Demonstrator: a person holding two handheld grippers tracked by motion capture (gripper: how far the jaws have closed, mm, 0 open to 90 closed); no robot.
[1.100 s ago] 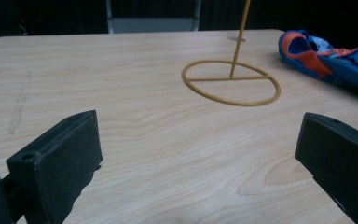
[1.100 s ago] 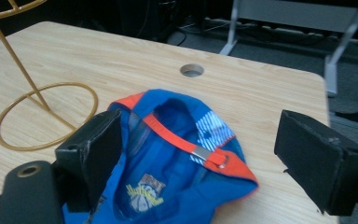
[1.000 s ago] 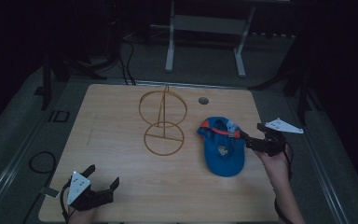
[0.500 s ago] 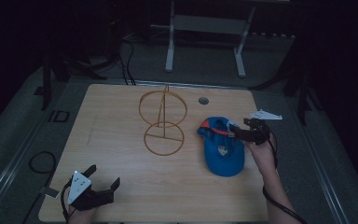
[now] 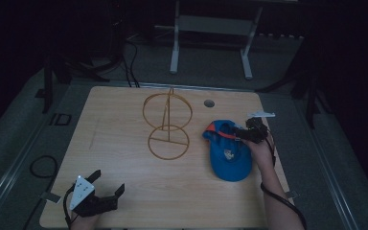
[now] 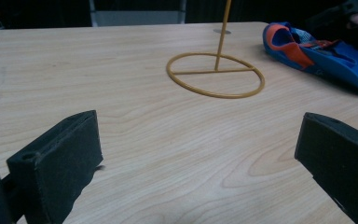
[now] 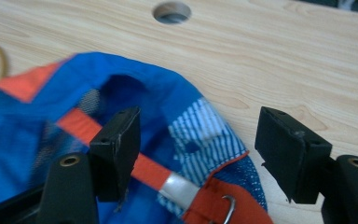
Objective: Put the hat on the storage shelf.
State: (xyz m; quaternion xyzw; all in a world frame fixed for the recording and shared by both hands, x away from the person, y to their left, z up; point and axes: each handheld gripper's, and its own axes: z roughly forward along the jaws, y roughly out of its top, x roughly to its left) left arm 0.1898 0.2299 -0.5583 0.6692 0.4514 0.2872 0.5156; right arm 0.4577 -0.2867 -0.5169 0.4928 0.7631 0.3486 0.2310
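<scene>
Since the frame a second earlier, the right gripper had travelled in from the table's right edge and now sat over the rear of the blue fabric baseball cap with orange trim, while the left gripper had stayed put near the front left corner of the pale wooden table.

From above, the cap lay on the right part of the table, just right of the yellow wire stand made of a flat ring base and an upright ring on a stem, clear of it. That view was too small to show how the right jaws stood. The right gripper view settled it: the right gripper was spread wide, one jaw over the cap's open inside, the other over bare wood beyond its rim, gripping nothing. Between them ran the orange back strap with a silver end and a metal buckle, beside white-striped blue lining. The round cable hole lay past the cap.

The left gripper view showed its own jaws set wide apart over empty wood, the left gripper holding nothing, with the stand's base ring ahead and the cap at far right.

The cap lay opening upward.
</scene>
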